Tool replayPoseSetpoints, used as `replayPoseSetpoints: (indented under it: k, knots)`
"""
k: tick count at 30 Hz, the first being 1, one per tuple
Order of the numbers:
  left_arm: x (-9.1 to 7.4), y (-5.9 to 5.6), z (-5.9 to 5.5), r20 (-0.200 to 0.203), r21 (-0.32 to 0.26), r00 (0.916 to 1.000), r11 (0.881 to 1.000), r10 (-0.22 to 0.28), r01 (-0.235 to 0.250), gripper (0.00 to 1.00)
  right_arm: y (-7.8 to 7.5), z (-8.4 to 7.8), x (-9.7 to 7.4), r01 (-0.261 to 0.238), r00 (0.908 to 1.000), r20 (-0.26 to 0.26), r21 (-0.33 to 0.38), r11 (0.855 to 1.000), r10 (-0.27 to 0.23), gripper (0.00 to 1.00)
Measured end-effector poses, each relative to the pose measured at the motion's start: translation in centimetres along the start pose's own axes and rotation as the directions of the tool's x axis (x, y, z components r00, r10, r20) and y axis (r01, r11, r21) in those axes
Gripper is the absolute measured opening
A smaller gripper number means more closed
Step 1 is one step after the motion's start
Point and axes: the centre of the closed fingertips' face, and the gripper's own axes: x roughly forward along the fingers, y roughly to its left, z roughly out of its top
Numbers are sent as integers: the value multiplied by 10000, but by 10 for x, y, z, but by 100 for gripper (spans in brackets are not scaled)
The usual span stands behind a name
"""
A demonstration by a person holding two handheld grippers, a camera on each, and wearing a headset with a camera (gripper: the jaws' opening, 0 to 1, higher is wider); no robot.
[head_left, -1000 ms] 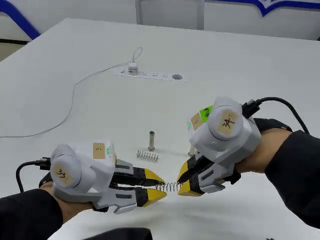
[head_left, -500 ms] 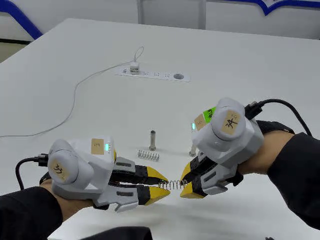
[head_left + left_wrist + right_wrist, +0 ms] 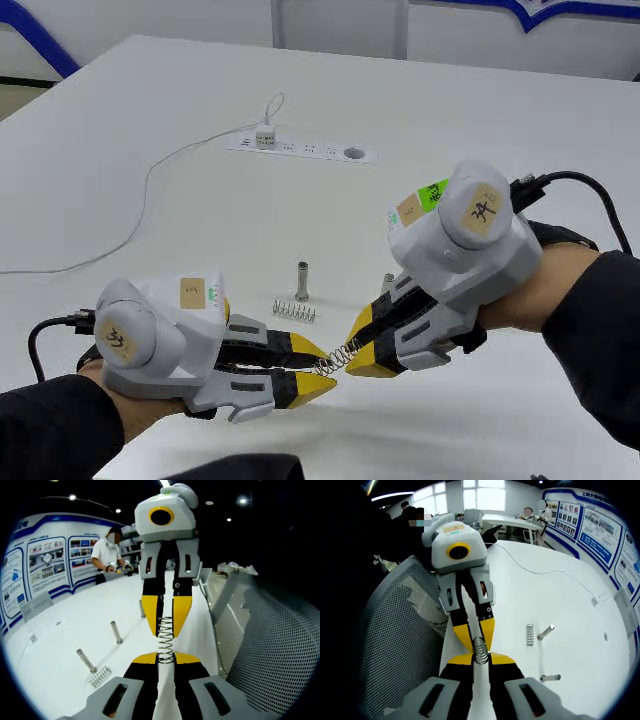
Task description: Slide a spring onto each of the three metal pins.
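Spring (image 3: 338, 357) held over white table (image 3: 200, 210), one end pinched in closed left gripper (image 3: 322, 368), other in closed right gripper (image 3: 356, 348). Likely mid-handover; next, release one end, thread onto upright pin (image 3: 302, 281) beside loose spring (image 3: 294, 311).

Loose spring (image 3: 294, 311) on table (image 3: 480, 120), just before upright pin (image 3: 302, 280); power strip (image 3: 300, 150) well behind.

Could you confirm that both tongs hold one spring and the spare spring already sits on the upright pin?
Not quite: the spare spring lies on the table beside the upright pin, not on it, as the head view shows. The left tongs and right tongs do hold one spring.
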Motion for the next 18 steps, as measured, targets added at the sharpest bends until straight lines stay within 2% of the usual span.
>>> replayPoseSetpoints:
  k: [6,10,18]
  knots:
    - [0,-1,0,-15,9,10000,10000,-14,14,10,4,14,2,-102,9991,409,1,9999,101,12]
    - [0,0,0,-49,13,10000,10000,23,-23,10,3,16,3,-53,9993,362,-160,9999,59,12]
    - [1,2,3,84,-43,9999,10000,72,-72,11,2,24,2,29,9983,586,-211,9998,-16,12]
